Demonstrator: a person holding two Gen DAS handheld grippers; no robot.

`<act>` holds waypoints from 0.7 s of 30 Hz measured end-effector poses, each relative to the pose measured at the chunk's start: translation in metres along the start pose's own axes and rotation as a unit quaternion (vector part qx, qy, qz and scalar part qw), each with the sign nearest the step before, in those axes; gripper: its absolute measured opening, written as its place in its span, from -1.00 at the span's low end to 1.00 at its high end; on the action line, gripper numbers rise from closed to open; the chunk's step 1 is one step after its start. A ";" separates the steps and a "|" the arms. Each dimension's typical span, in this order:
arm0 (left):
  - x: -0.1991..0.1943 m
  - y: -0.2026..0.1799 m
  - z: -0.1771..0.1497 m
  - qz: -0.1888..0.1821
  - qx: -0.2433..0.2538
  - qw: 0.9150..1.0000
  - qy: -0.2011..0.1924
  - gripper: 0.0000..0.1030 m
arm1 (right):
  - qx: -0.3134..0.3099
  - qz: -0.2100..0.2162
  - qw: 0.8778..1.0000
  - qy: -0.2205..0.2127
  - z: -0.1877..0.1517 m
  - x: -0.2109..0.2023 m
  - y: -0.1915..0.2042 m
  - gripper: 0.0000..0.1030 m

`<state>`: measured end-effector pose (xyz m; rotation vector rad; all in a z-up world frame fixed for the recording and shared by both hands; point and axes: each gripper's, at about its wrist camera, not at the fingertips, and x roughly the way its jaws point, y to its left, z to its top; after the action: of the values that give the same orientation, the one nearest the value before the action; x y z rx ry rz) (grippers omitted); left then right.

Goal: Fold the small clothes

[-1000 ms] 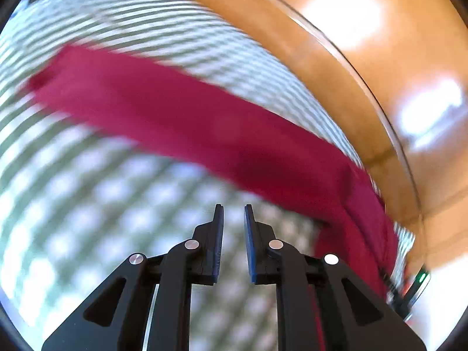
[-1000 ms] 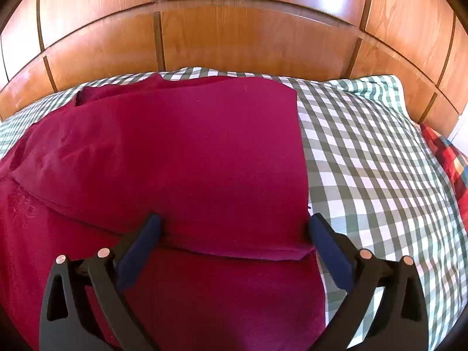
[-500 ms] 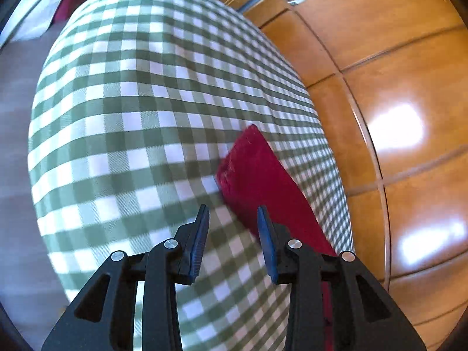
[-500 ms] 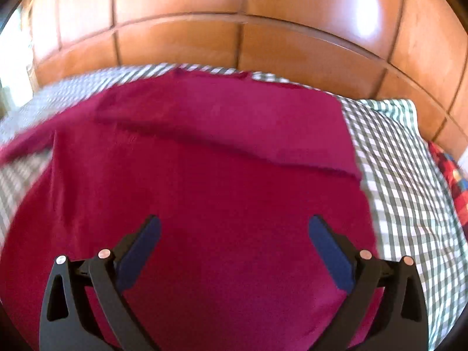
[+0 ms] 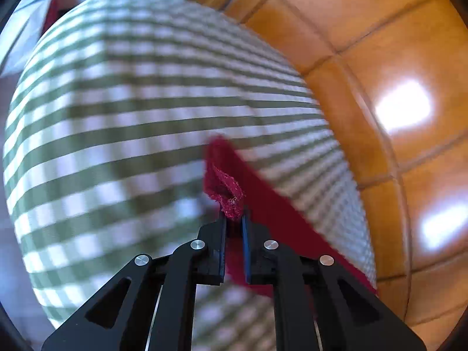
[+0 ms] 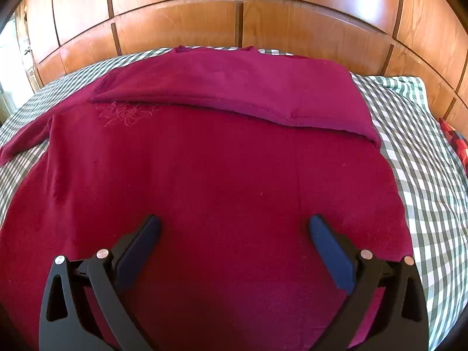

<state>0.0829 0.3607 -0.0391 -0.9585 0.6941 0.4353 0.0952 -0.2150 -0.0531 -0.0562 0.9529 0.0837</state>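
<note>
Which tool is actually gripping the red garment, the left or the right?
The left tool: shut on the garment's sleeve end. The right tool hovers open above it.

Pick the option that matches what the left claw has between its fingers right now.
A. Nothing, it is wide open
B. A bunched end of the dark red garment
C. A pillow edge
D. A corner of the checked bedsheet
B: in the left wrist view the left claw is pinched shut on a bunched end of the dark red garment, above the checked bedsheet.
</note>
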 end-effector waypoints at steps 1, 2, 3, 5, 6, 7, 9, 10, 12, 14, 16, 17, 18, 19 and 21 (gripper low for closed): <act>-0.008 -0.022 -0.007 -0.027 0.023 0.999 -0.004 -0.85 | 0.001 0.000 1.000 -0.001 -0.002 -0.001 -0.001 0.97; -0.011 -0.035 -0.010 -0.043 0.039 0.998 -0.005 -0.85 | 0.001 0.001 1.000 -0.001 -0.002 -0.001 0.000 0.97; -0.017 -0.054 -0.019 -0.066 0.061 0.996 -0.005 -0.85 | 0.002 0.001 1.000 -0.002 -0.002 -0.001 -0.001 0.97; -0.030 -0.100 -0.044 -0.125 0.115 0.985 0.002 -0.85 | 0.003 0.004 1.000 -0.002 -0.003 -0.002 -0.001 0.97; -0.035 -0.121 -0.059 -0.147 0.143 0.979 0.005 -0.85 | 0.004 0.004 1.000 -0.002 -0.003 -0.001 -0.001 0.97; -0.040 -0.146 -0.081 -0.171 0.178 0.969 0.011 -0.85 | 0.004 0.006 1.000 -0.003 -0.003 -0.002 -0.002 0.97; -0.041 -0.191 -0.130 -0.211 0.243 0.946 0.037 -0.85 | 0.006 0.008 1.000 -0.004 -0.003 -0.002 -0.002 0.97; -0.040 -0.205 -0.150 -0.221 0.266 0.937 0.049 -0.85 | 0.006 0.009 1.000 -0.004 -0.004 -0.002 -0.002 0.97; -0.031 -0.234 -0.206 -0.234 0.324 0.913 0.079 -0.85 | 0.008 0.011 1.000 -0.005 -0.004 -0.003 -0.003 0.97; -0.017 -0.247 -0.246 -0.235 0.351 0.899 0.114 -0.85 | 0.010 0.014 1.000 -0.006 -0.004 -0.003 -0.004 0.97; -0.001 -0.254 -0.287 -0.226 0.381 0.885 0.145 -0.85 | 0.012 0.018 1.000 -0.007 -0.004 -0.003 -0.005 0.97; 0.006 -0.255 -0.301 -0.218 0.394 0.879 0.155 -0.85 | 0.014 0.020 1.000 -0.007 -0.004 -0.003 -0.006 0.97; 0.016 -0.256 -0.312 -0.207 0.405 0.875 0.165 -0.85 | 0.015 0.023 1.000 -0.008 -0.004 -0.003 -0.007 0.97; 0.025 -0.253 -0.323 -0.197 0.411 0.871 0.184 -0.71 | 0.017 0.024 1.000 -0.008 -0.004 -0.003 -0.007 0.97; 0.032 -0.245 -0.328 -0.194 0.406 0.869 0.207 -0.44 | 0.019 0.027 0.999 -0.009 -0.004 -0.003 -0.008 0.97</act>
<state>0.1453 -0.0447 -0.0442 -0.3503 0.9342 -0.4289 0.0913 -0.2234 -0.0528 0.0048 0.9384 0.1166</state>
